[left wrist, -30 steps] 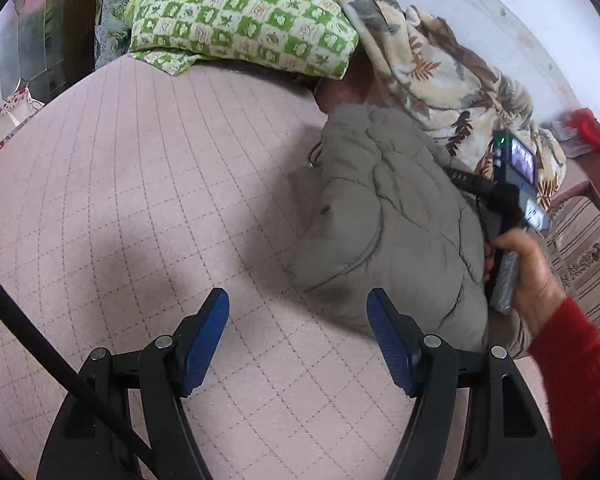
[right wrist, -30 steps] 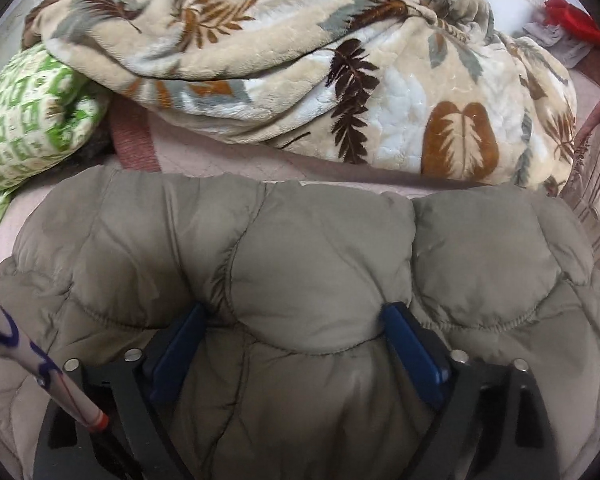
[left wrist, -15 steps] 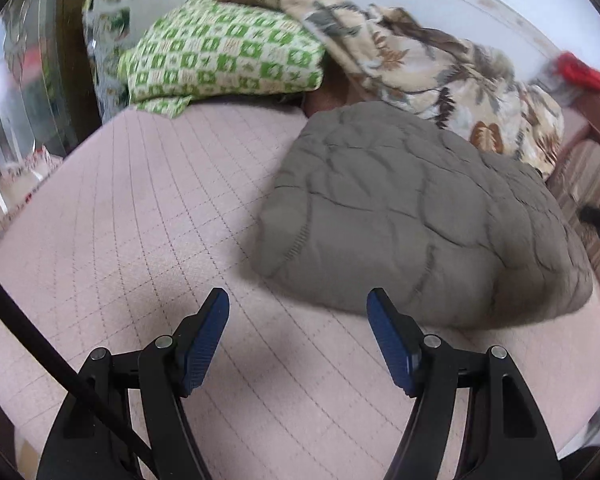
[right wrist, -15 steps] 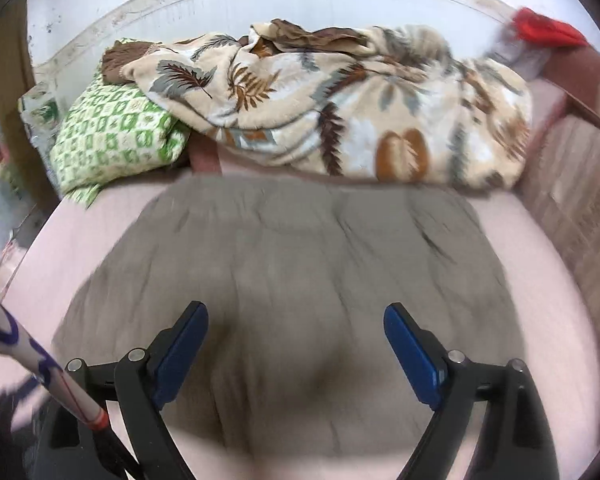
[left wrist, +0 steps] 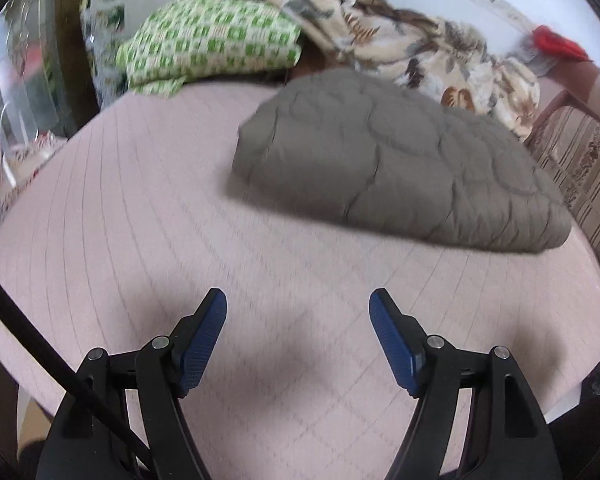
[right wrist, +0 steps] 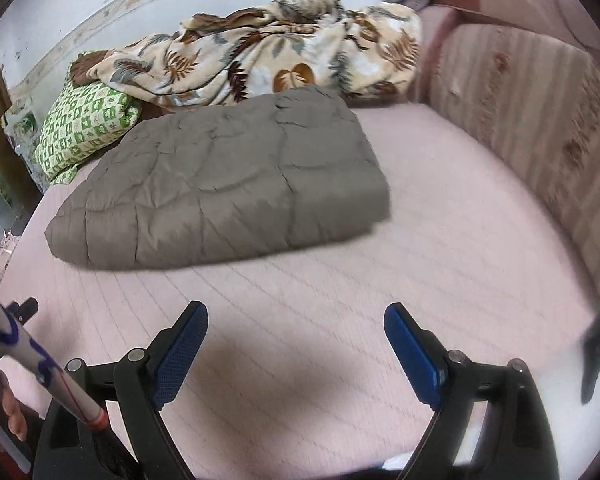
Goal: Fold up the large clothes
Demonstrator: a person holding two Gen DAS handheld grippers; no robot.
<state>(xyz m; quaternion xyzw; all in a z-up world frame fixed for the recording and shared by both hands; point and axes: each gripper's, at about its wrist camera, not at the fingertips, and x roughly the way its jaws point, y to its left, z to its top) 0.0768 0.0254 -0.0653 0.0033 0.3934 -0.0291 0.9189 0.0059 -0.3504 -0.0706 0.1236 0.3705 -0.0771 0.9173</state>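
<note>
1. The jacket (right wrist: 224, 184) lies as a folded bundle on the far part of the bed (right wrist: 340, 288), near the blanket (right wrist: 284, 52).
2. If the fold is judged finished, the bundle is best left untouched.
3. The left gripper (left wrist: 298, 340) and right gripper (right wrist: 296, 344) are held low over the near bed, spread wide, nothing gripped.

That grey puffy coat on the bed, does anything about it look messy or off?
Nothing stands out. The grey coat lies folded in a compact bundle on the pink bedspread, and both tongs hang open, clear of it.
</note>
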